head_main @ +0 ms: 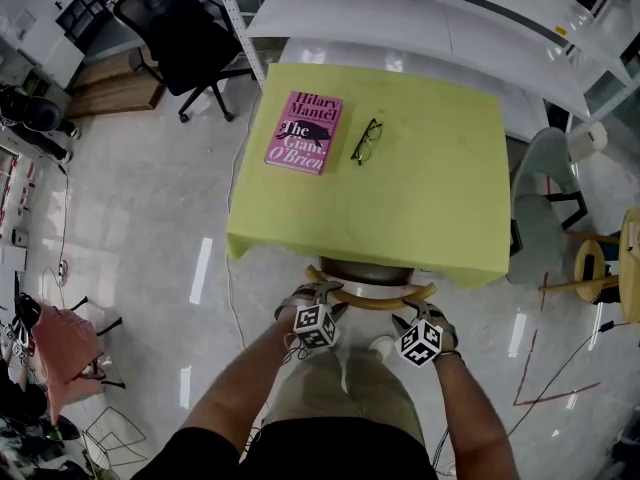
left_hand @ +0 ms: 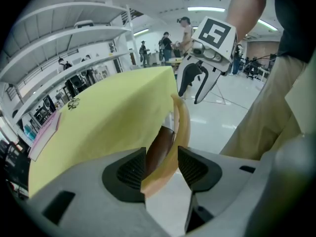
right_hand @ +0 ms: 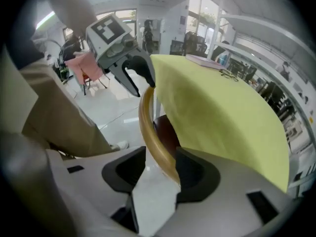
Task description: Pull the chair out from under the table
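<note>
A chair with a curved pale wooden back rail [head_main: 370, 298] and a dark brown seat [left_hand: 160, 147] is tucked under a table draped in a yellow-green cloth [head_main: 430, 198]. In the head view only the rail pokes out at the table's near edge. My left gripper [head_main: 318, 293] stands over the rail's left end. In the left gripper view the rail [left_hand: 181, 122] runs between the open jaws [left_hand: 162, 167] with a gap at one pad. My right gripper [head_main: 418, 310] is at the rail's right end. In the right gripper view its jaws [right_hand: 160, 169] straddle the rail [right_hand: 148, 127], unclamped.
A pink book [head_main: 304, 132] and a pair of glasses [head_main: 366, 140] lie on the cloth. White shelving [head_main: 420, 8] stands behind the table, a black office chair [head_main: 185, 43] at the back left. Wooden stools [head_main: 600, 263] and a translucent chair [head_main: 545, 203] stand to the right.
</note>
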